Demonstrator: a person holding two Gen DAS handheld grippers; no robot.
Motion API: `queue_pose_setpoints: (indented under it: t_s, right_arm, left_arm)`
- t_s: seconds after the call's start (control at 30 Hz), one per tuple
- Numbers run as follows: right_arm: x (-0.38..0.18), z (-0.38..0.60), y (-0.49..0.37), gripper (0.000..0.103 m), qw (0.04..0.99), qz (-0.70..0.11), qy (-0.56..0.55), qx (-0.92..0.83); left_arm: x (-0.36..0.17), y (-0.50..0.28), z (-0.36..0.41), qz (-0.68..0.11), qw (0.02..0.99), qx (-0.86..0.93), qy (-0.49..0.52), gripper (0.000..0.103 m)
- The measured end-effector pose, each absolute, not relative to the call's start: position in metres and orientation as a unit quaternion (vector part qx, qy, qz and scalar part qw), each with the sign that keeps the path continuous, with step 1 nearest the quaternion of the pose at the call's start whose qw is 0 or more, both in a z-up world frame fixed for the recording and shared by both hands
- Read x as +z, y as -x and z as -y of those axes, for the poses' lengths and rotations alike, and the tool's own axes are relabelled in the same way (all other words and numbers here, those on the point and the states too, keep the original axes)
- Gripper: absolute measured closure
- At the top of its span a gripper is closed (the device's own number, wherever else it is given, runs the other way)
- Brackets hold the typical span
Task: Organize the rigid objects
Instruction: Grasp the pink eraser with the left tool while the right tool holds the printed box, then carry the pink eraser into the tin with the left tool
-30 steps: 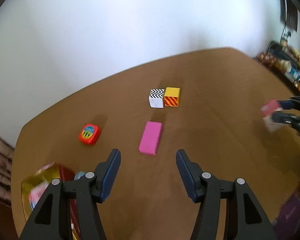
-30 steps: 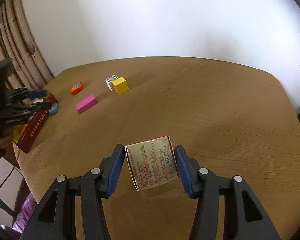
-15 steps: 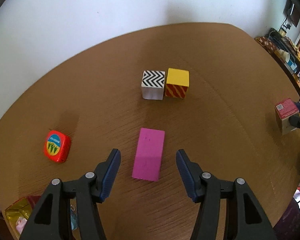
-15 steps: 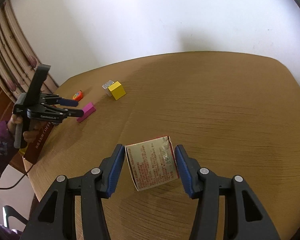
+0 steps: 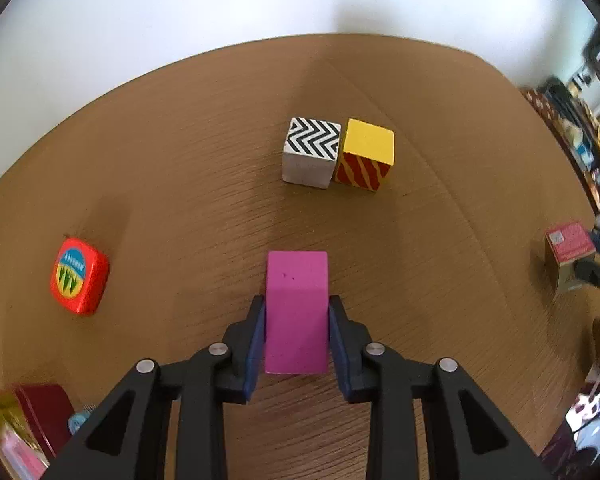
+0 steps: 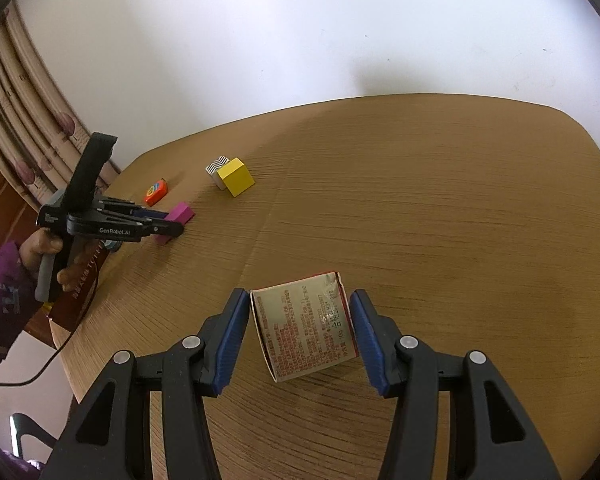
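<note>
The left tongs (image 5: 296, 312) are clamped on the near half of a pink block (image 5: 296, 308), a blue pad pressed flat against each long side; the block lies on the brown wooden surface (image 5: 440, 248), its far end sticking out beyond the pads. It is a plain, smooth oblong with a couple of small dark specks on top. Beyond it stand two cubes touching side by side, a white cube with black zigzags (image 5: 311, 151) and a yellow cube with red stripes on its front (image 5: 366, 155). A red rounded square piece with a blue and yellow badge (image 5: 79, 276) lies well off to the left. The right tongs (image 6: 300, 332) stand partly open around a small carton (image 6: 304, 330) printed with red text, which sits tilted on the surface; a narrow gap shows on each side, so the pads are not pressing it. A hand (image 6: 48, 248) in a purple sleeve holds the left tool.
</note>
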State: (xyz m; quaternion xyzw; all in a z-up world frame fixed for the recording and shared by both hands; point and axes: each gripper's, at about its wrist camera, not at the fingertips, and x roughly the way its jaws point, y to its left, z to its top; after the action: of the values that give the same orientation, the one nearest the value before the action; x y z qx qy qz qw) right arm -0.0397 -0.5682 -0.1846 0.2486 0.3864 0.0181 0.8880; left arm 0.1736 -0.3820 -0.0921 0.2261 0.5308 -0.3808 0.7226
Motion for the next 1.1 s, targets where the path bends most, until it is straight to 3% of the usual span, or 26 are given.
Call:
queue_pose_setpoints:
  t_s: [0.27, 0.6, 0.87, 1.1]
  right_arm:
    - [-0.171, 0.56, 0.049, 0.053, 0.892, -0.381, -0.243, 0.014]
    - [-0.153, 0.522, 0.065, 0.053, 0.894, -0.374, -0.244, 0.028]
    - [-0.14, 0.488, 0.068, 0.053, 0.896, -0.377, -0.231, 0.045]
    - [-0.127, 0.467, 0.067, 0.053, 0.899, -0.381, -0.211, 0.051]
  left_arm:
    - [-0.053, -0.103, 0.328, -0.533, 0.751, -0.379, -0.096, 0.073]
    - [-0.021, -0.017, 0.224, -0.546, 0.766, -0.338, -0.006, 0.073]
    - [-0.008, -0.076, 0.091, -0.537, 0.823, -0.184, 0.027, 0.073]
    - [-0.029, -0.128, 0.064, -0.529, 0.84, -0.121, -0.028, 0.073]
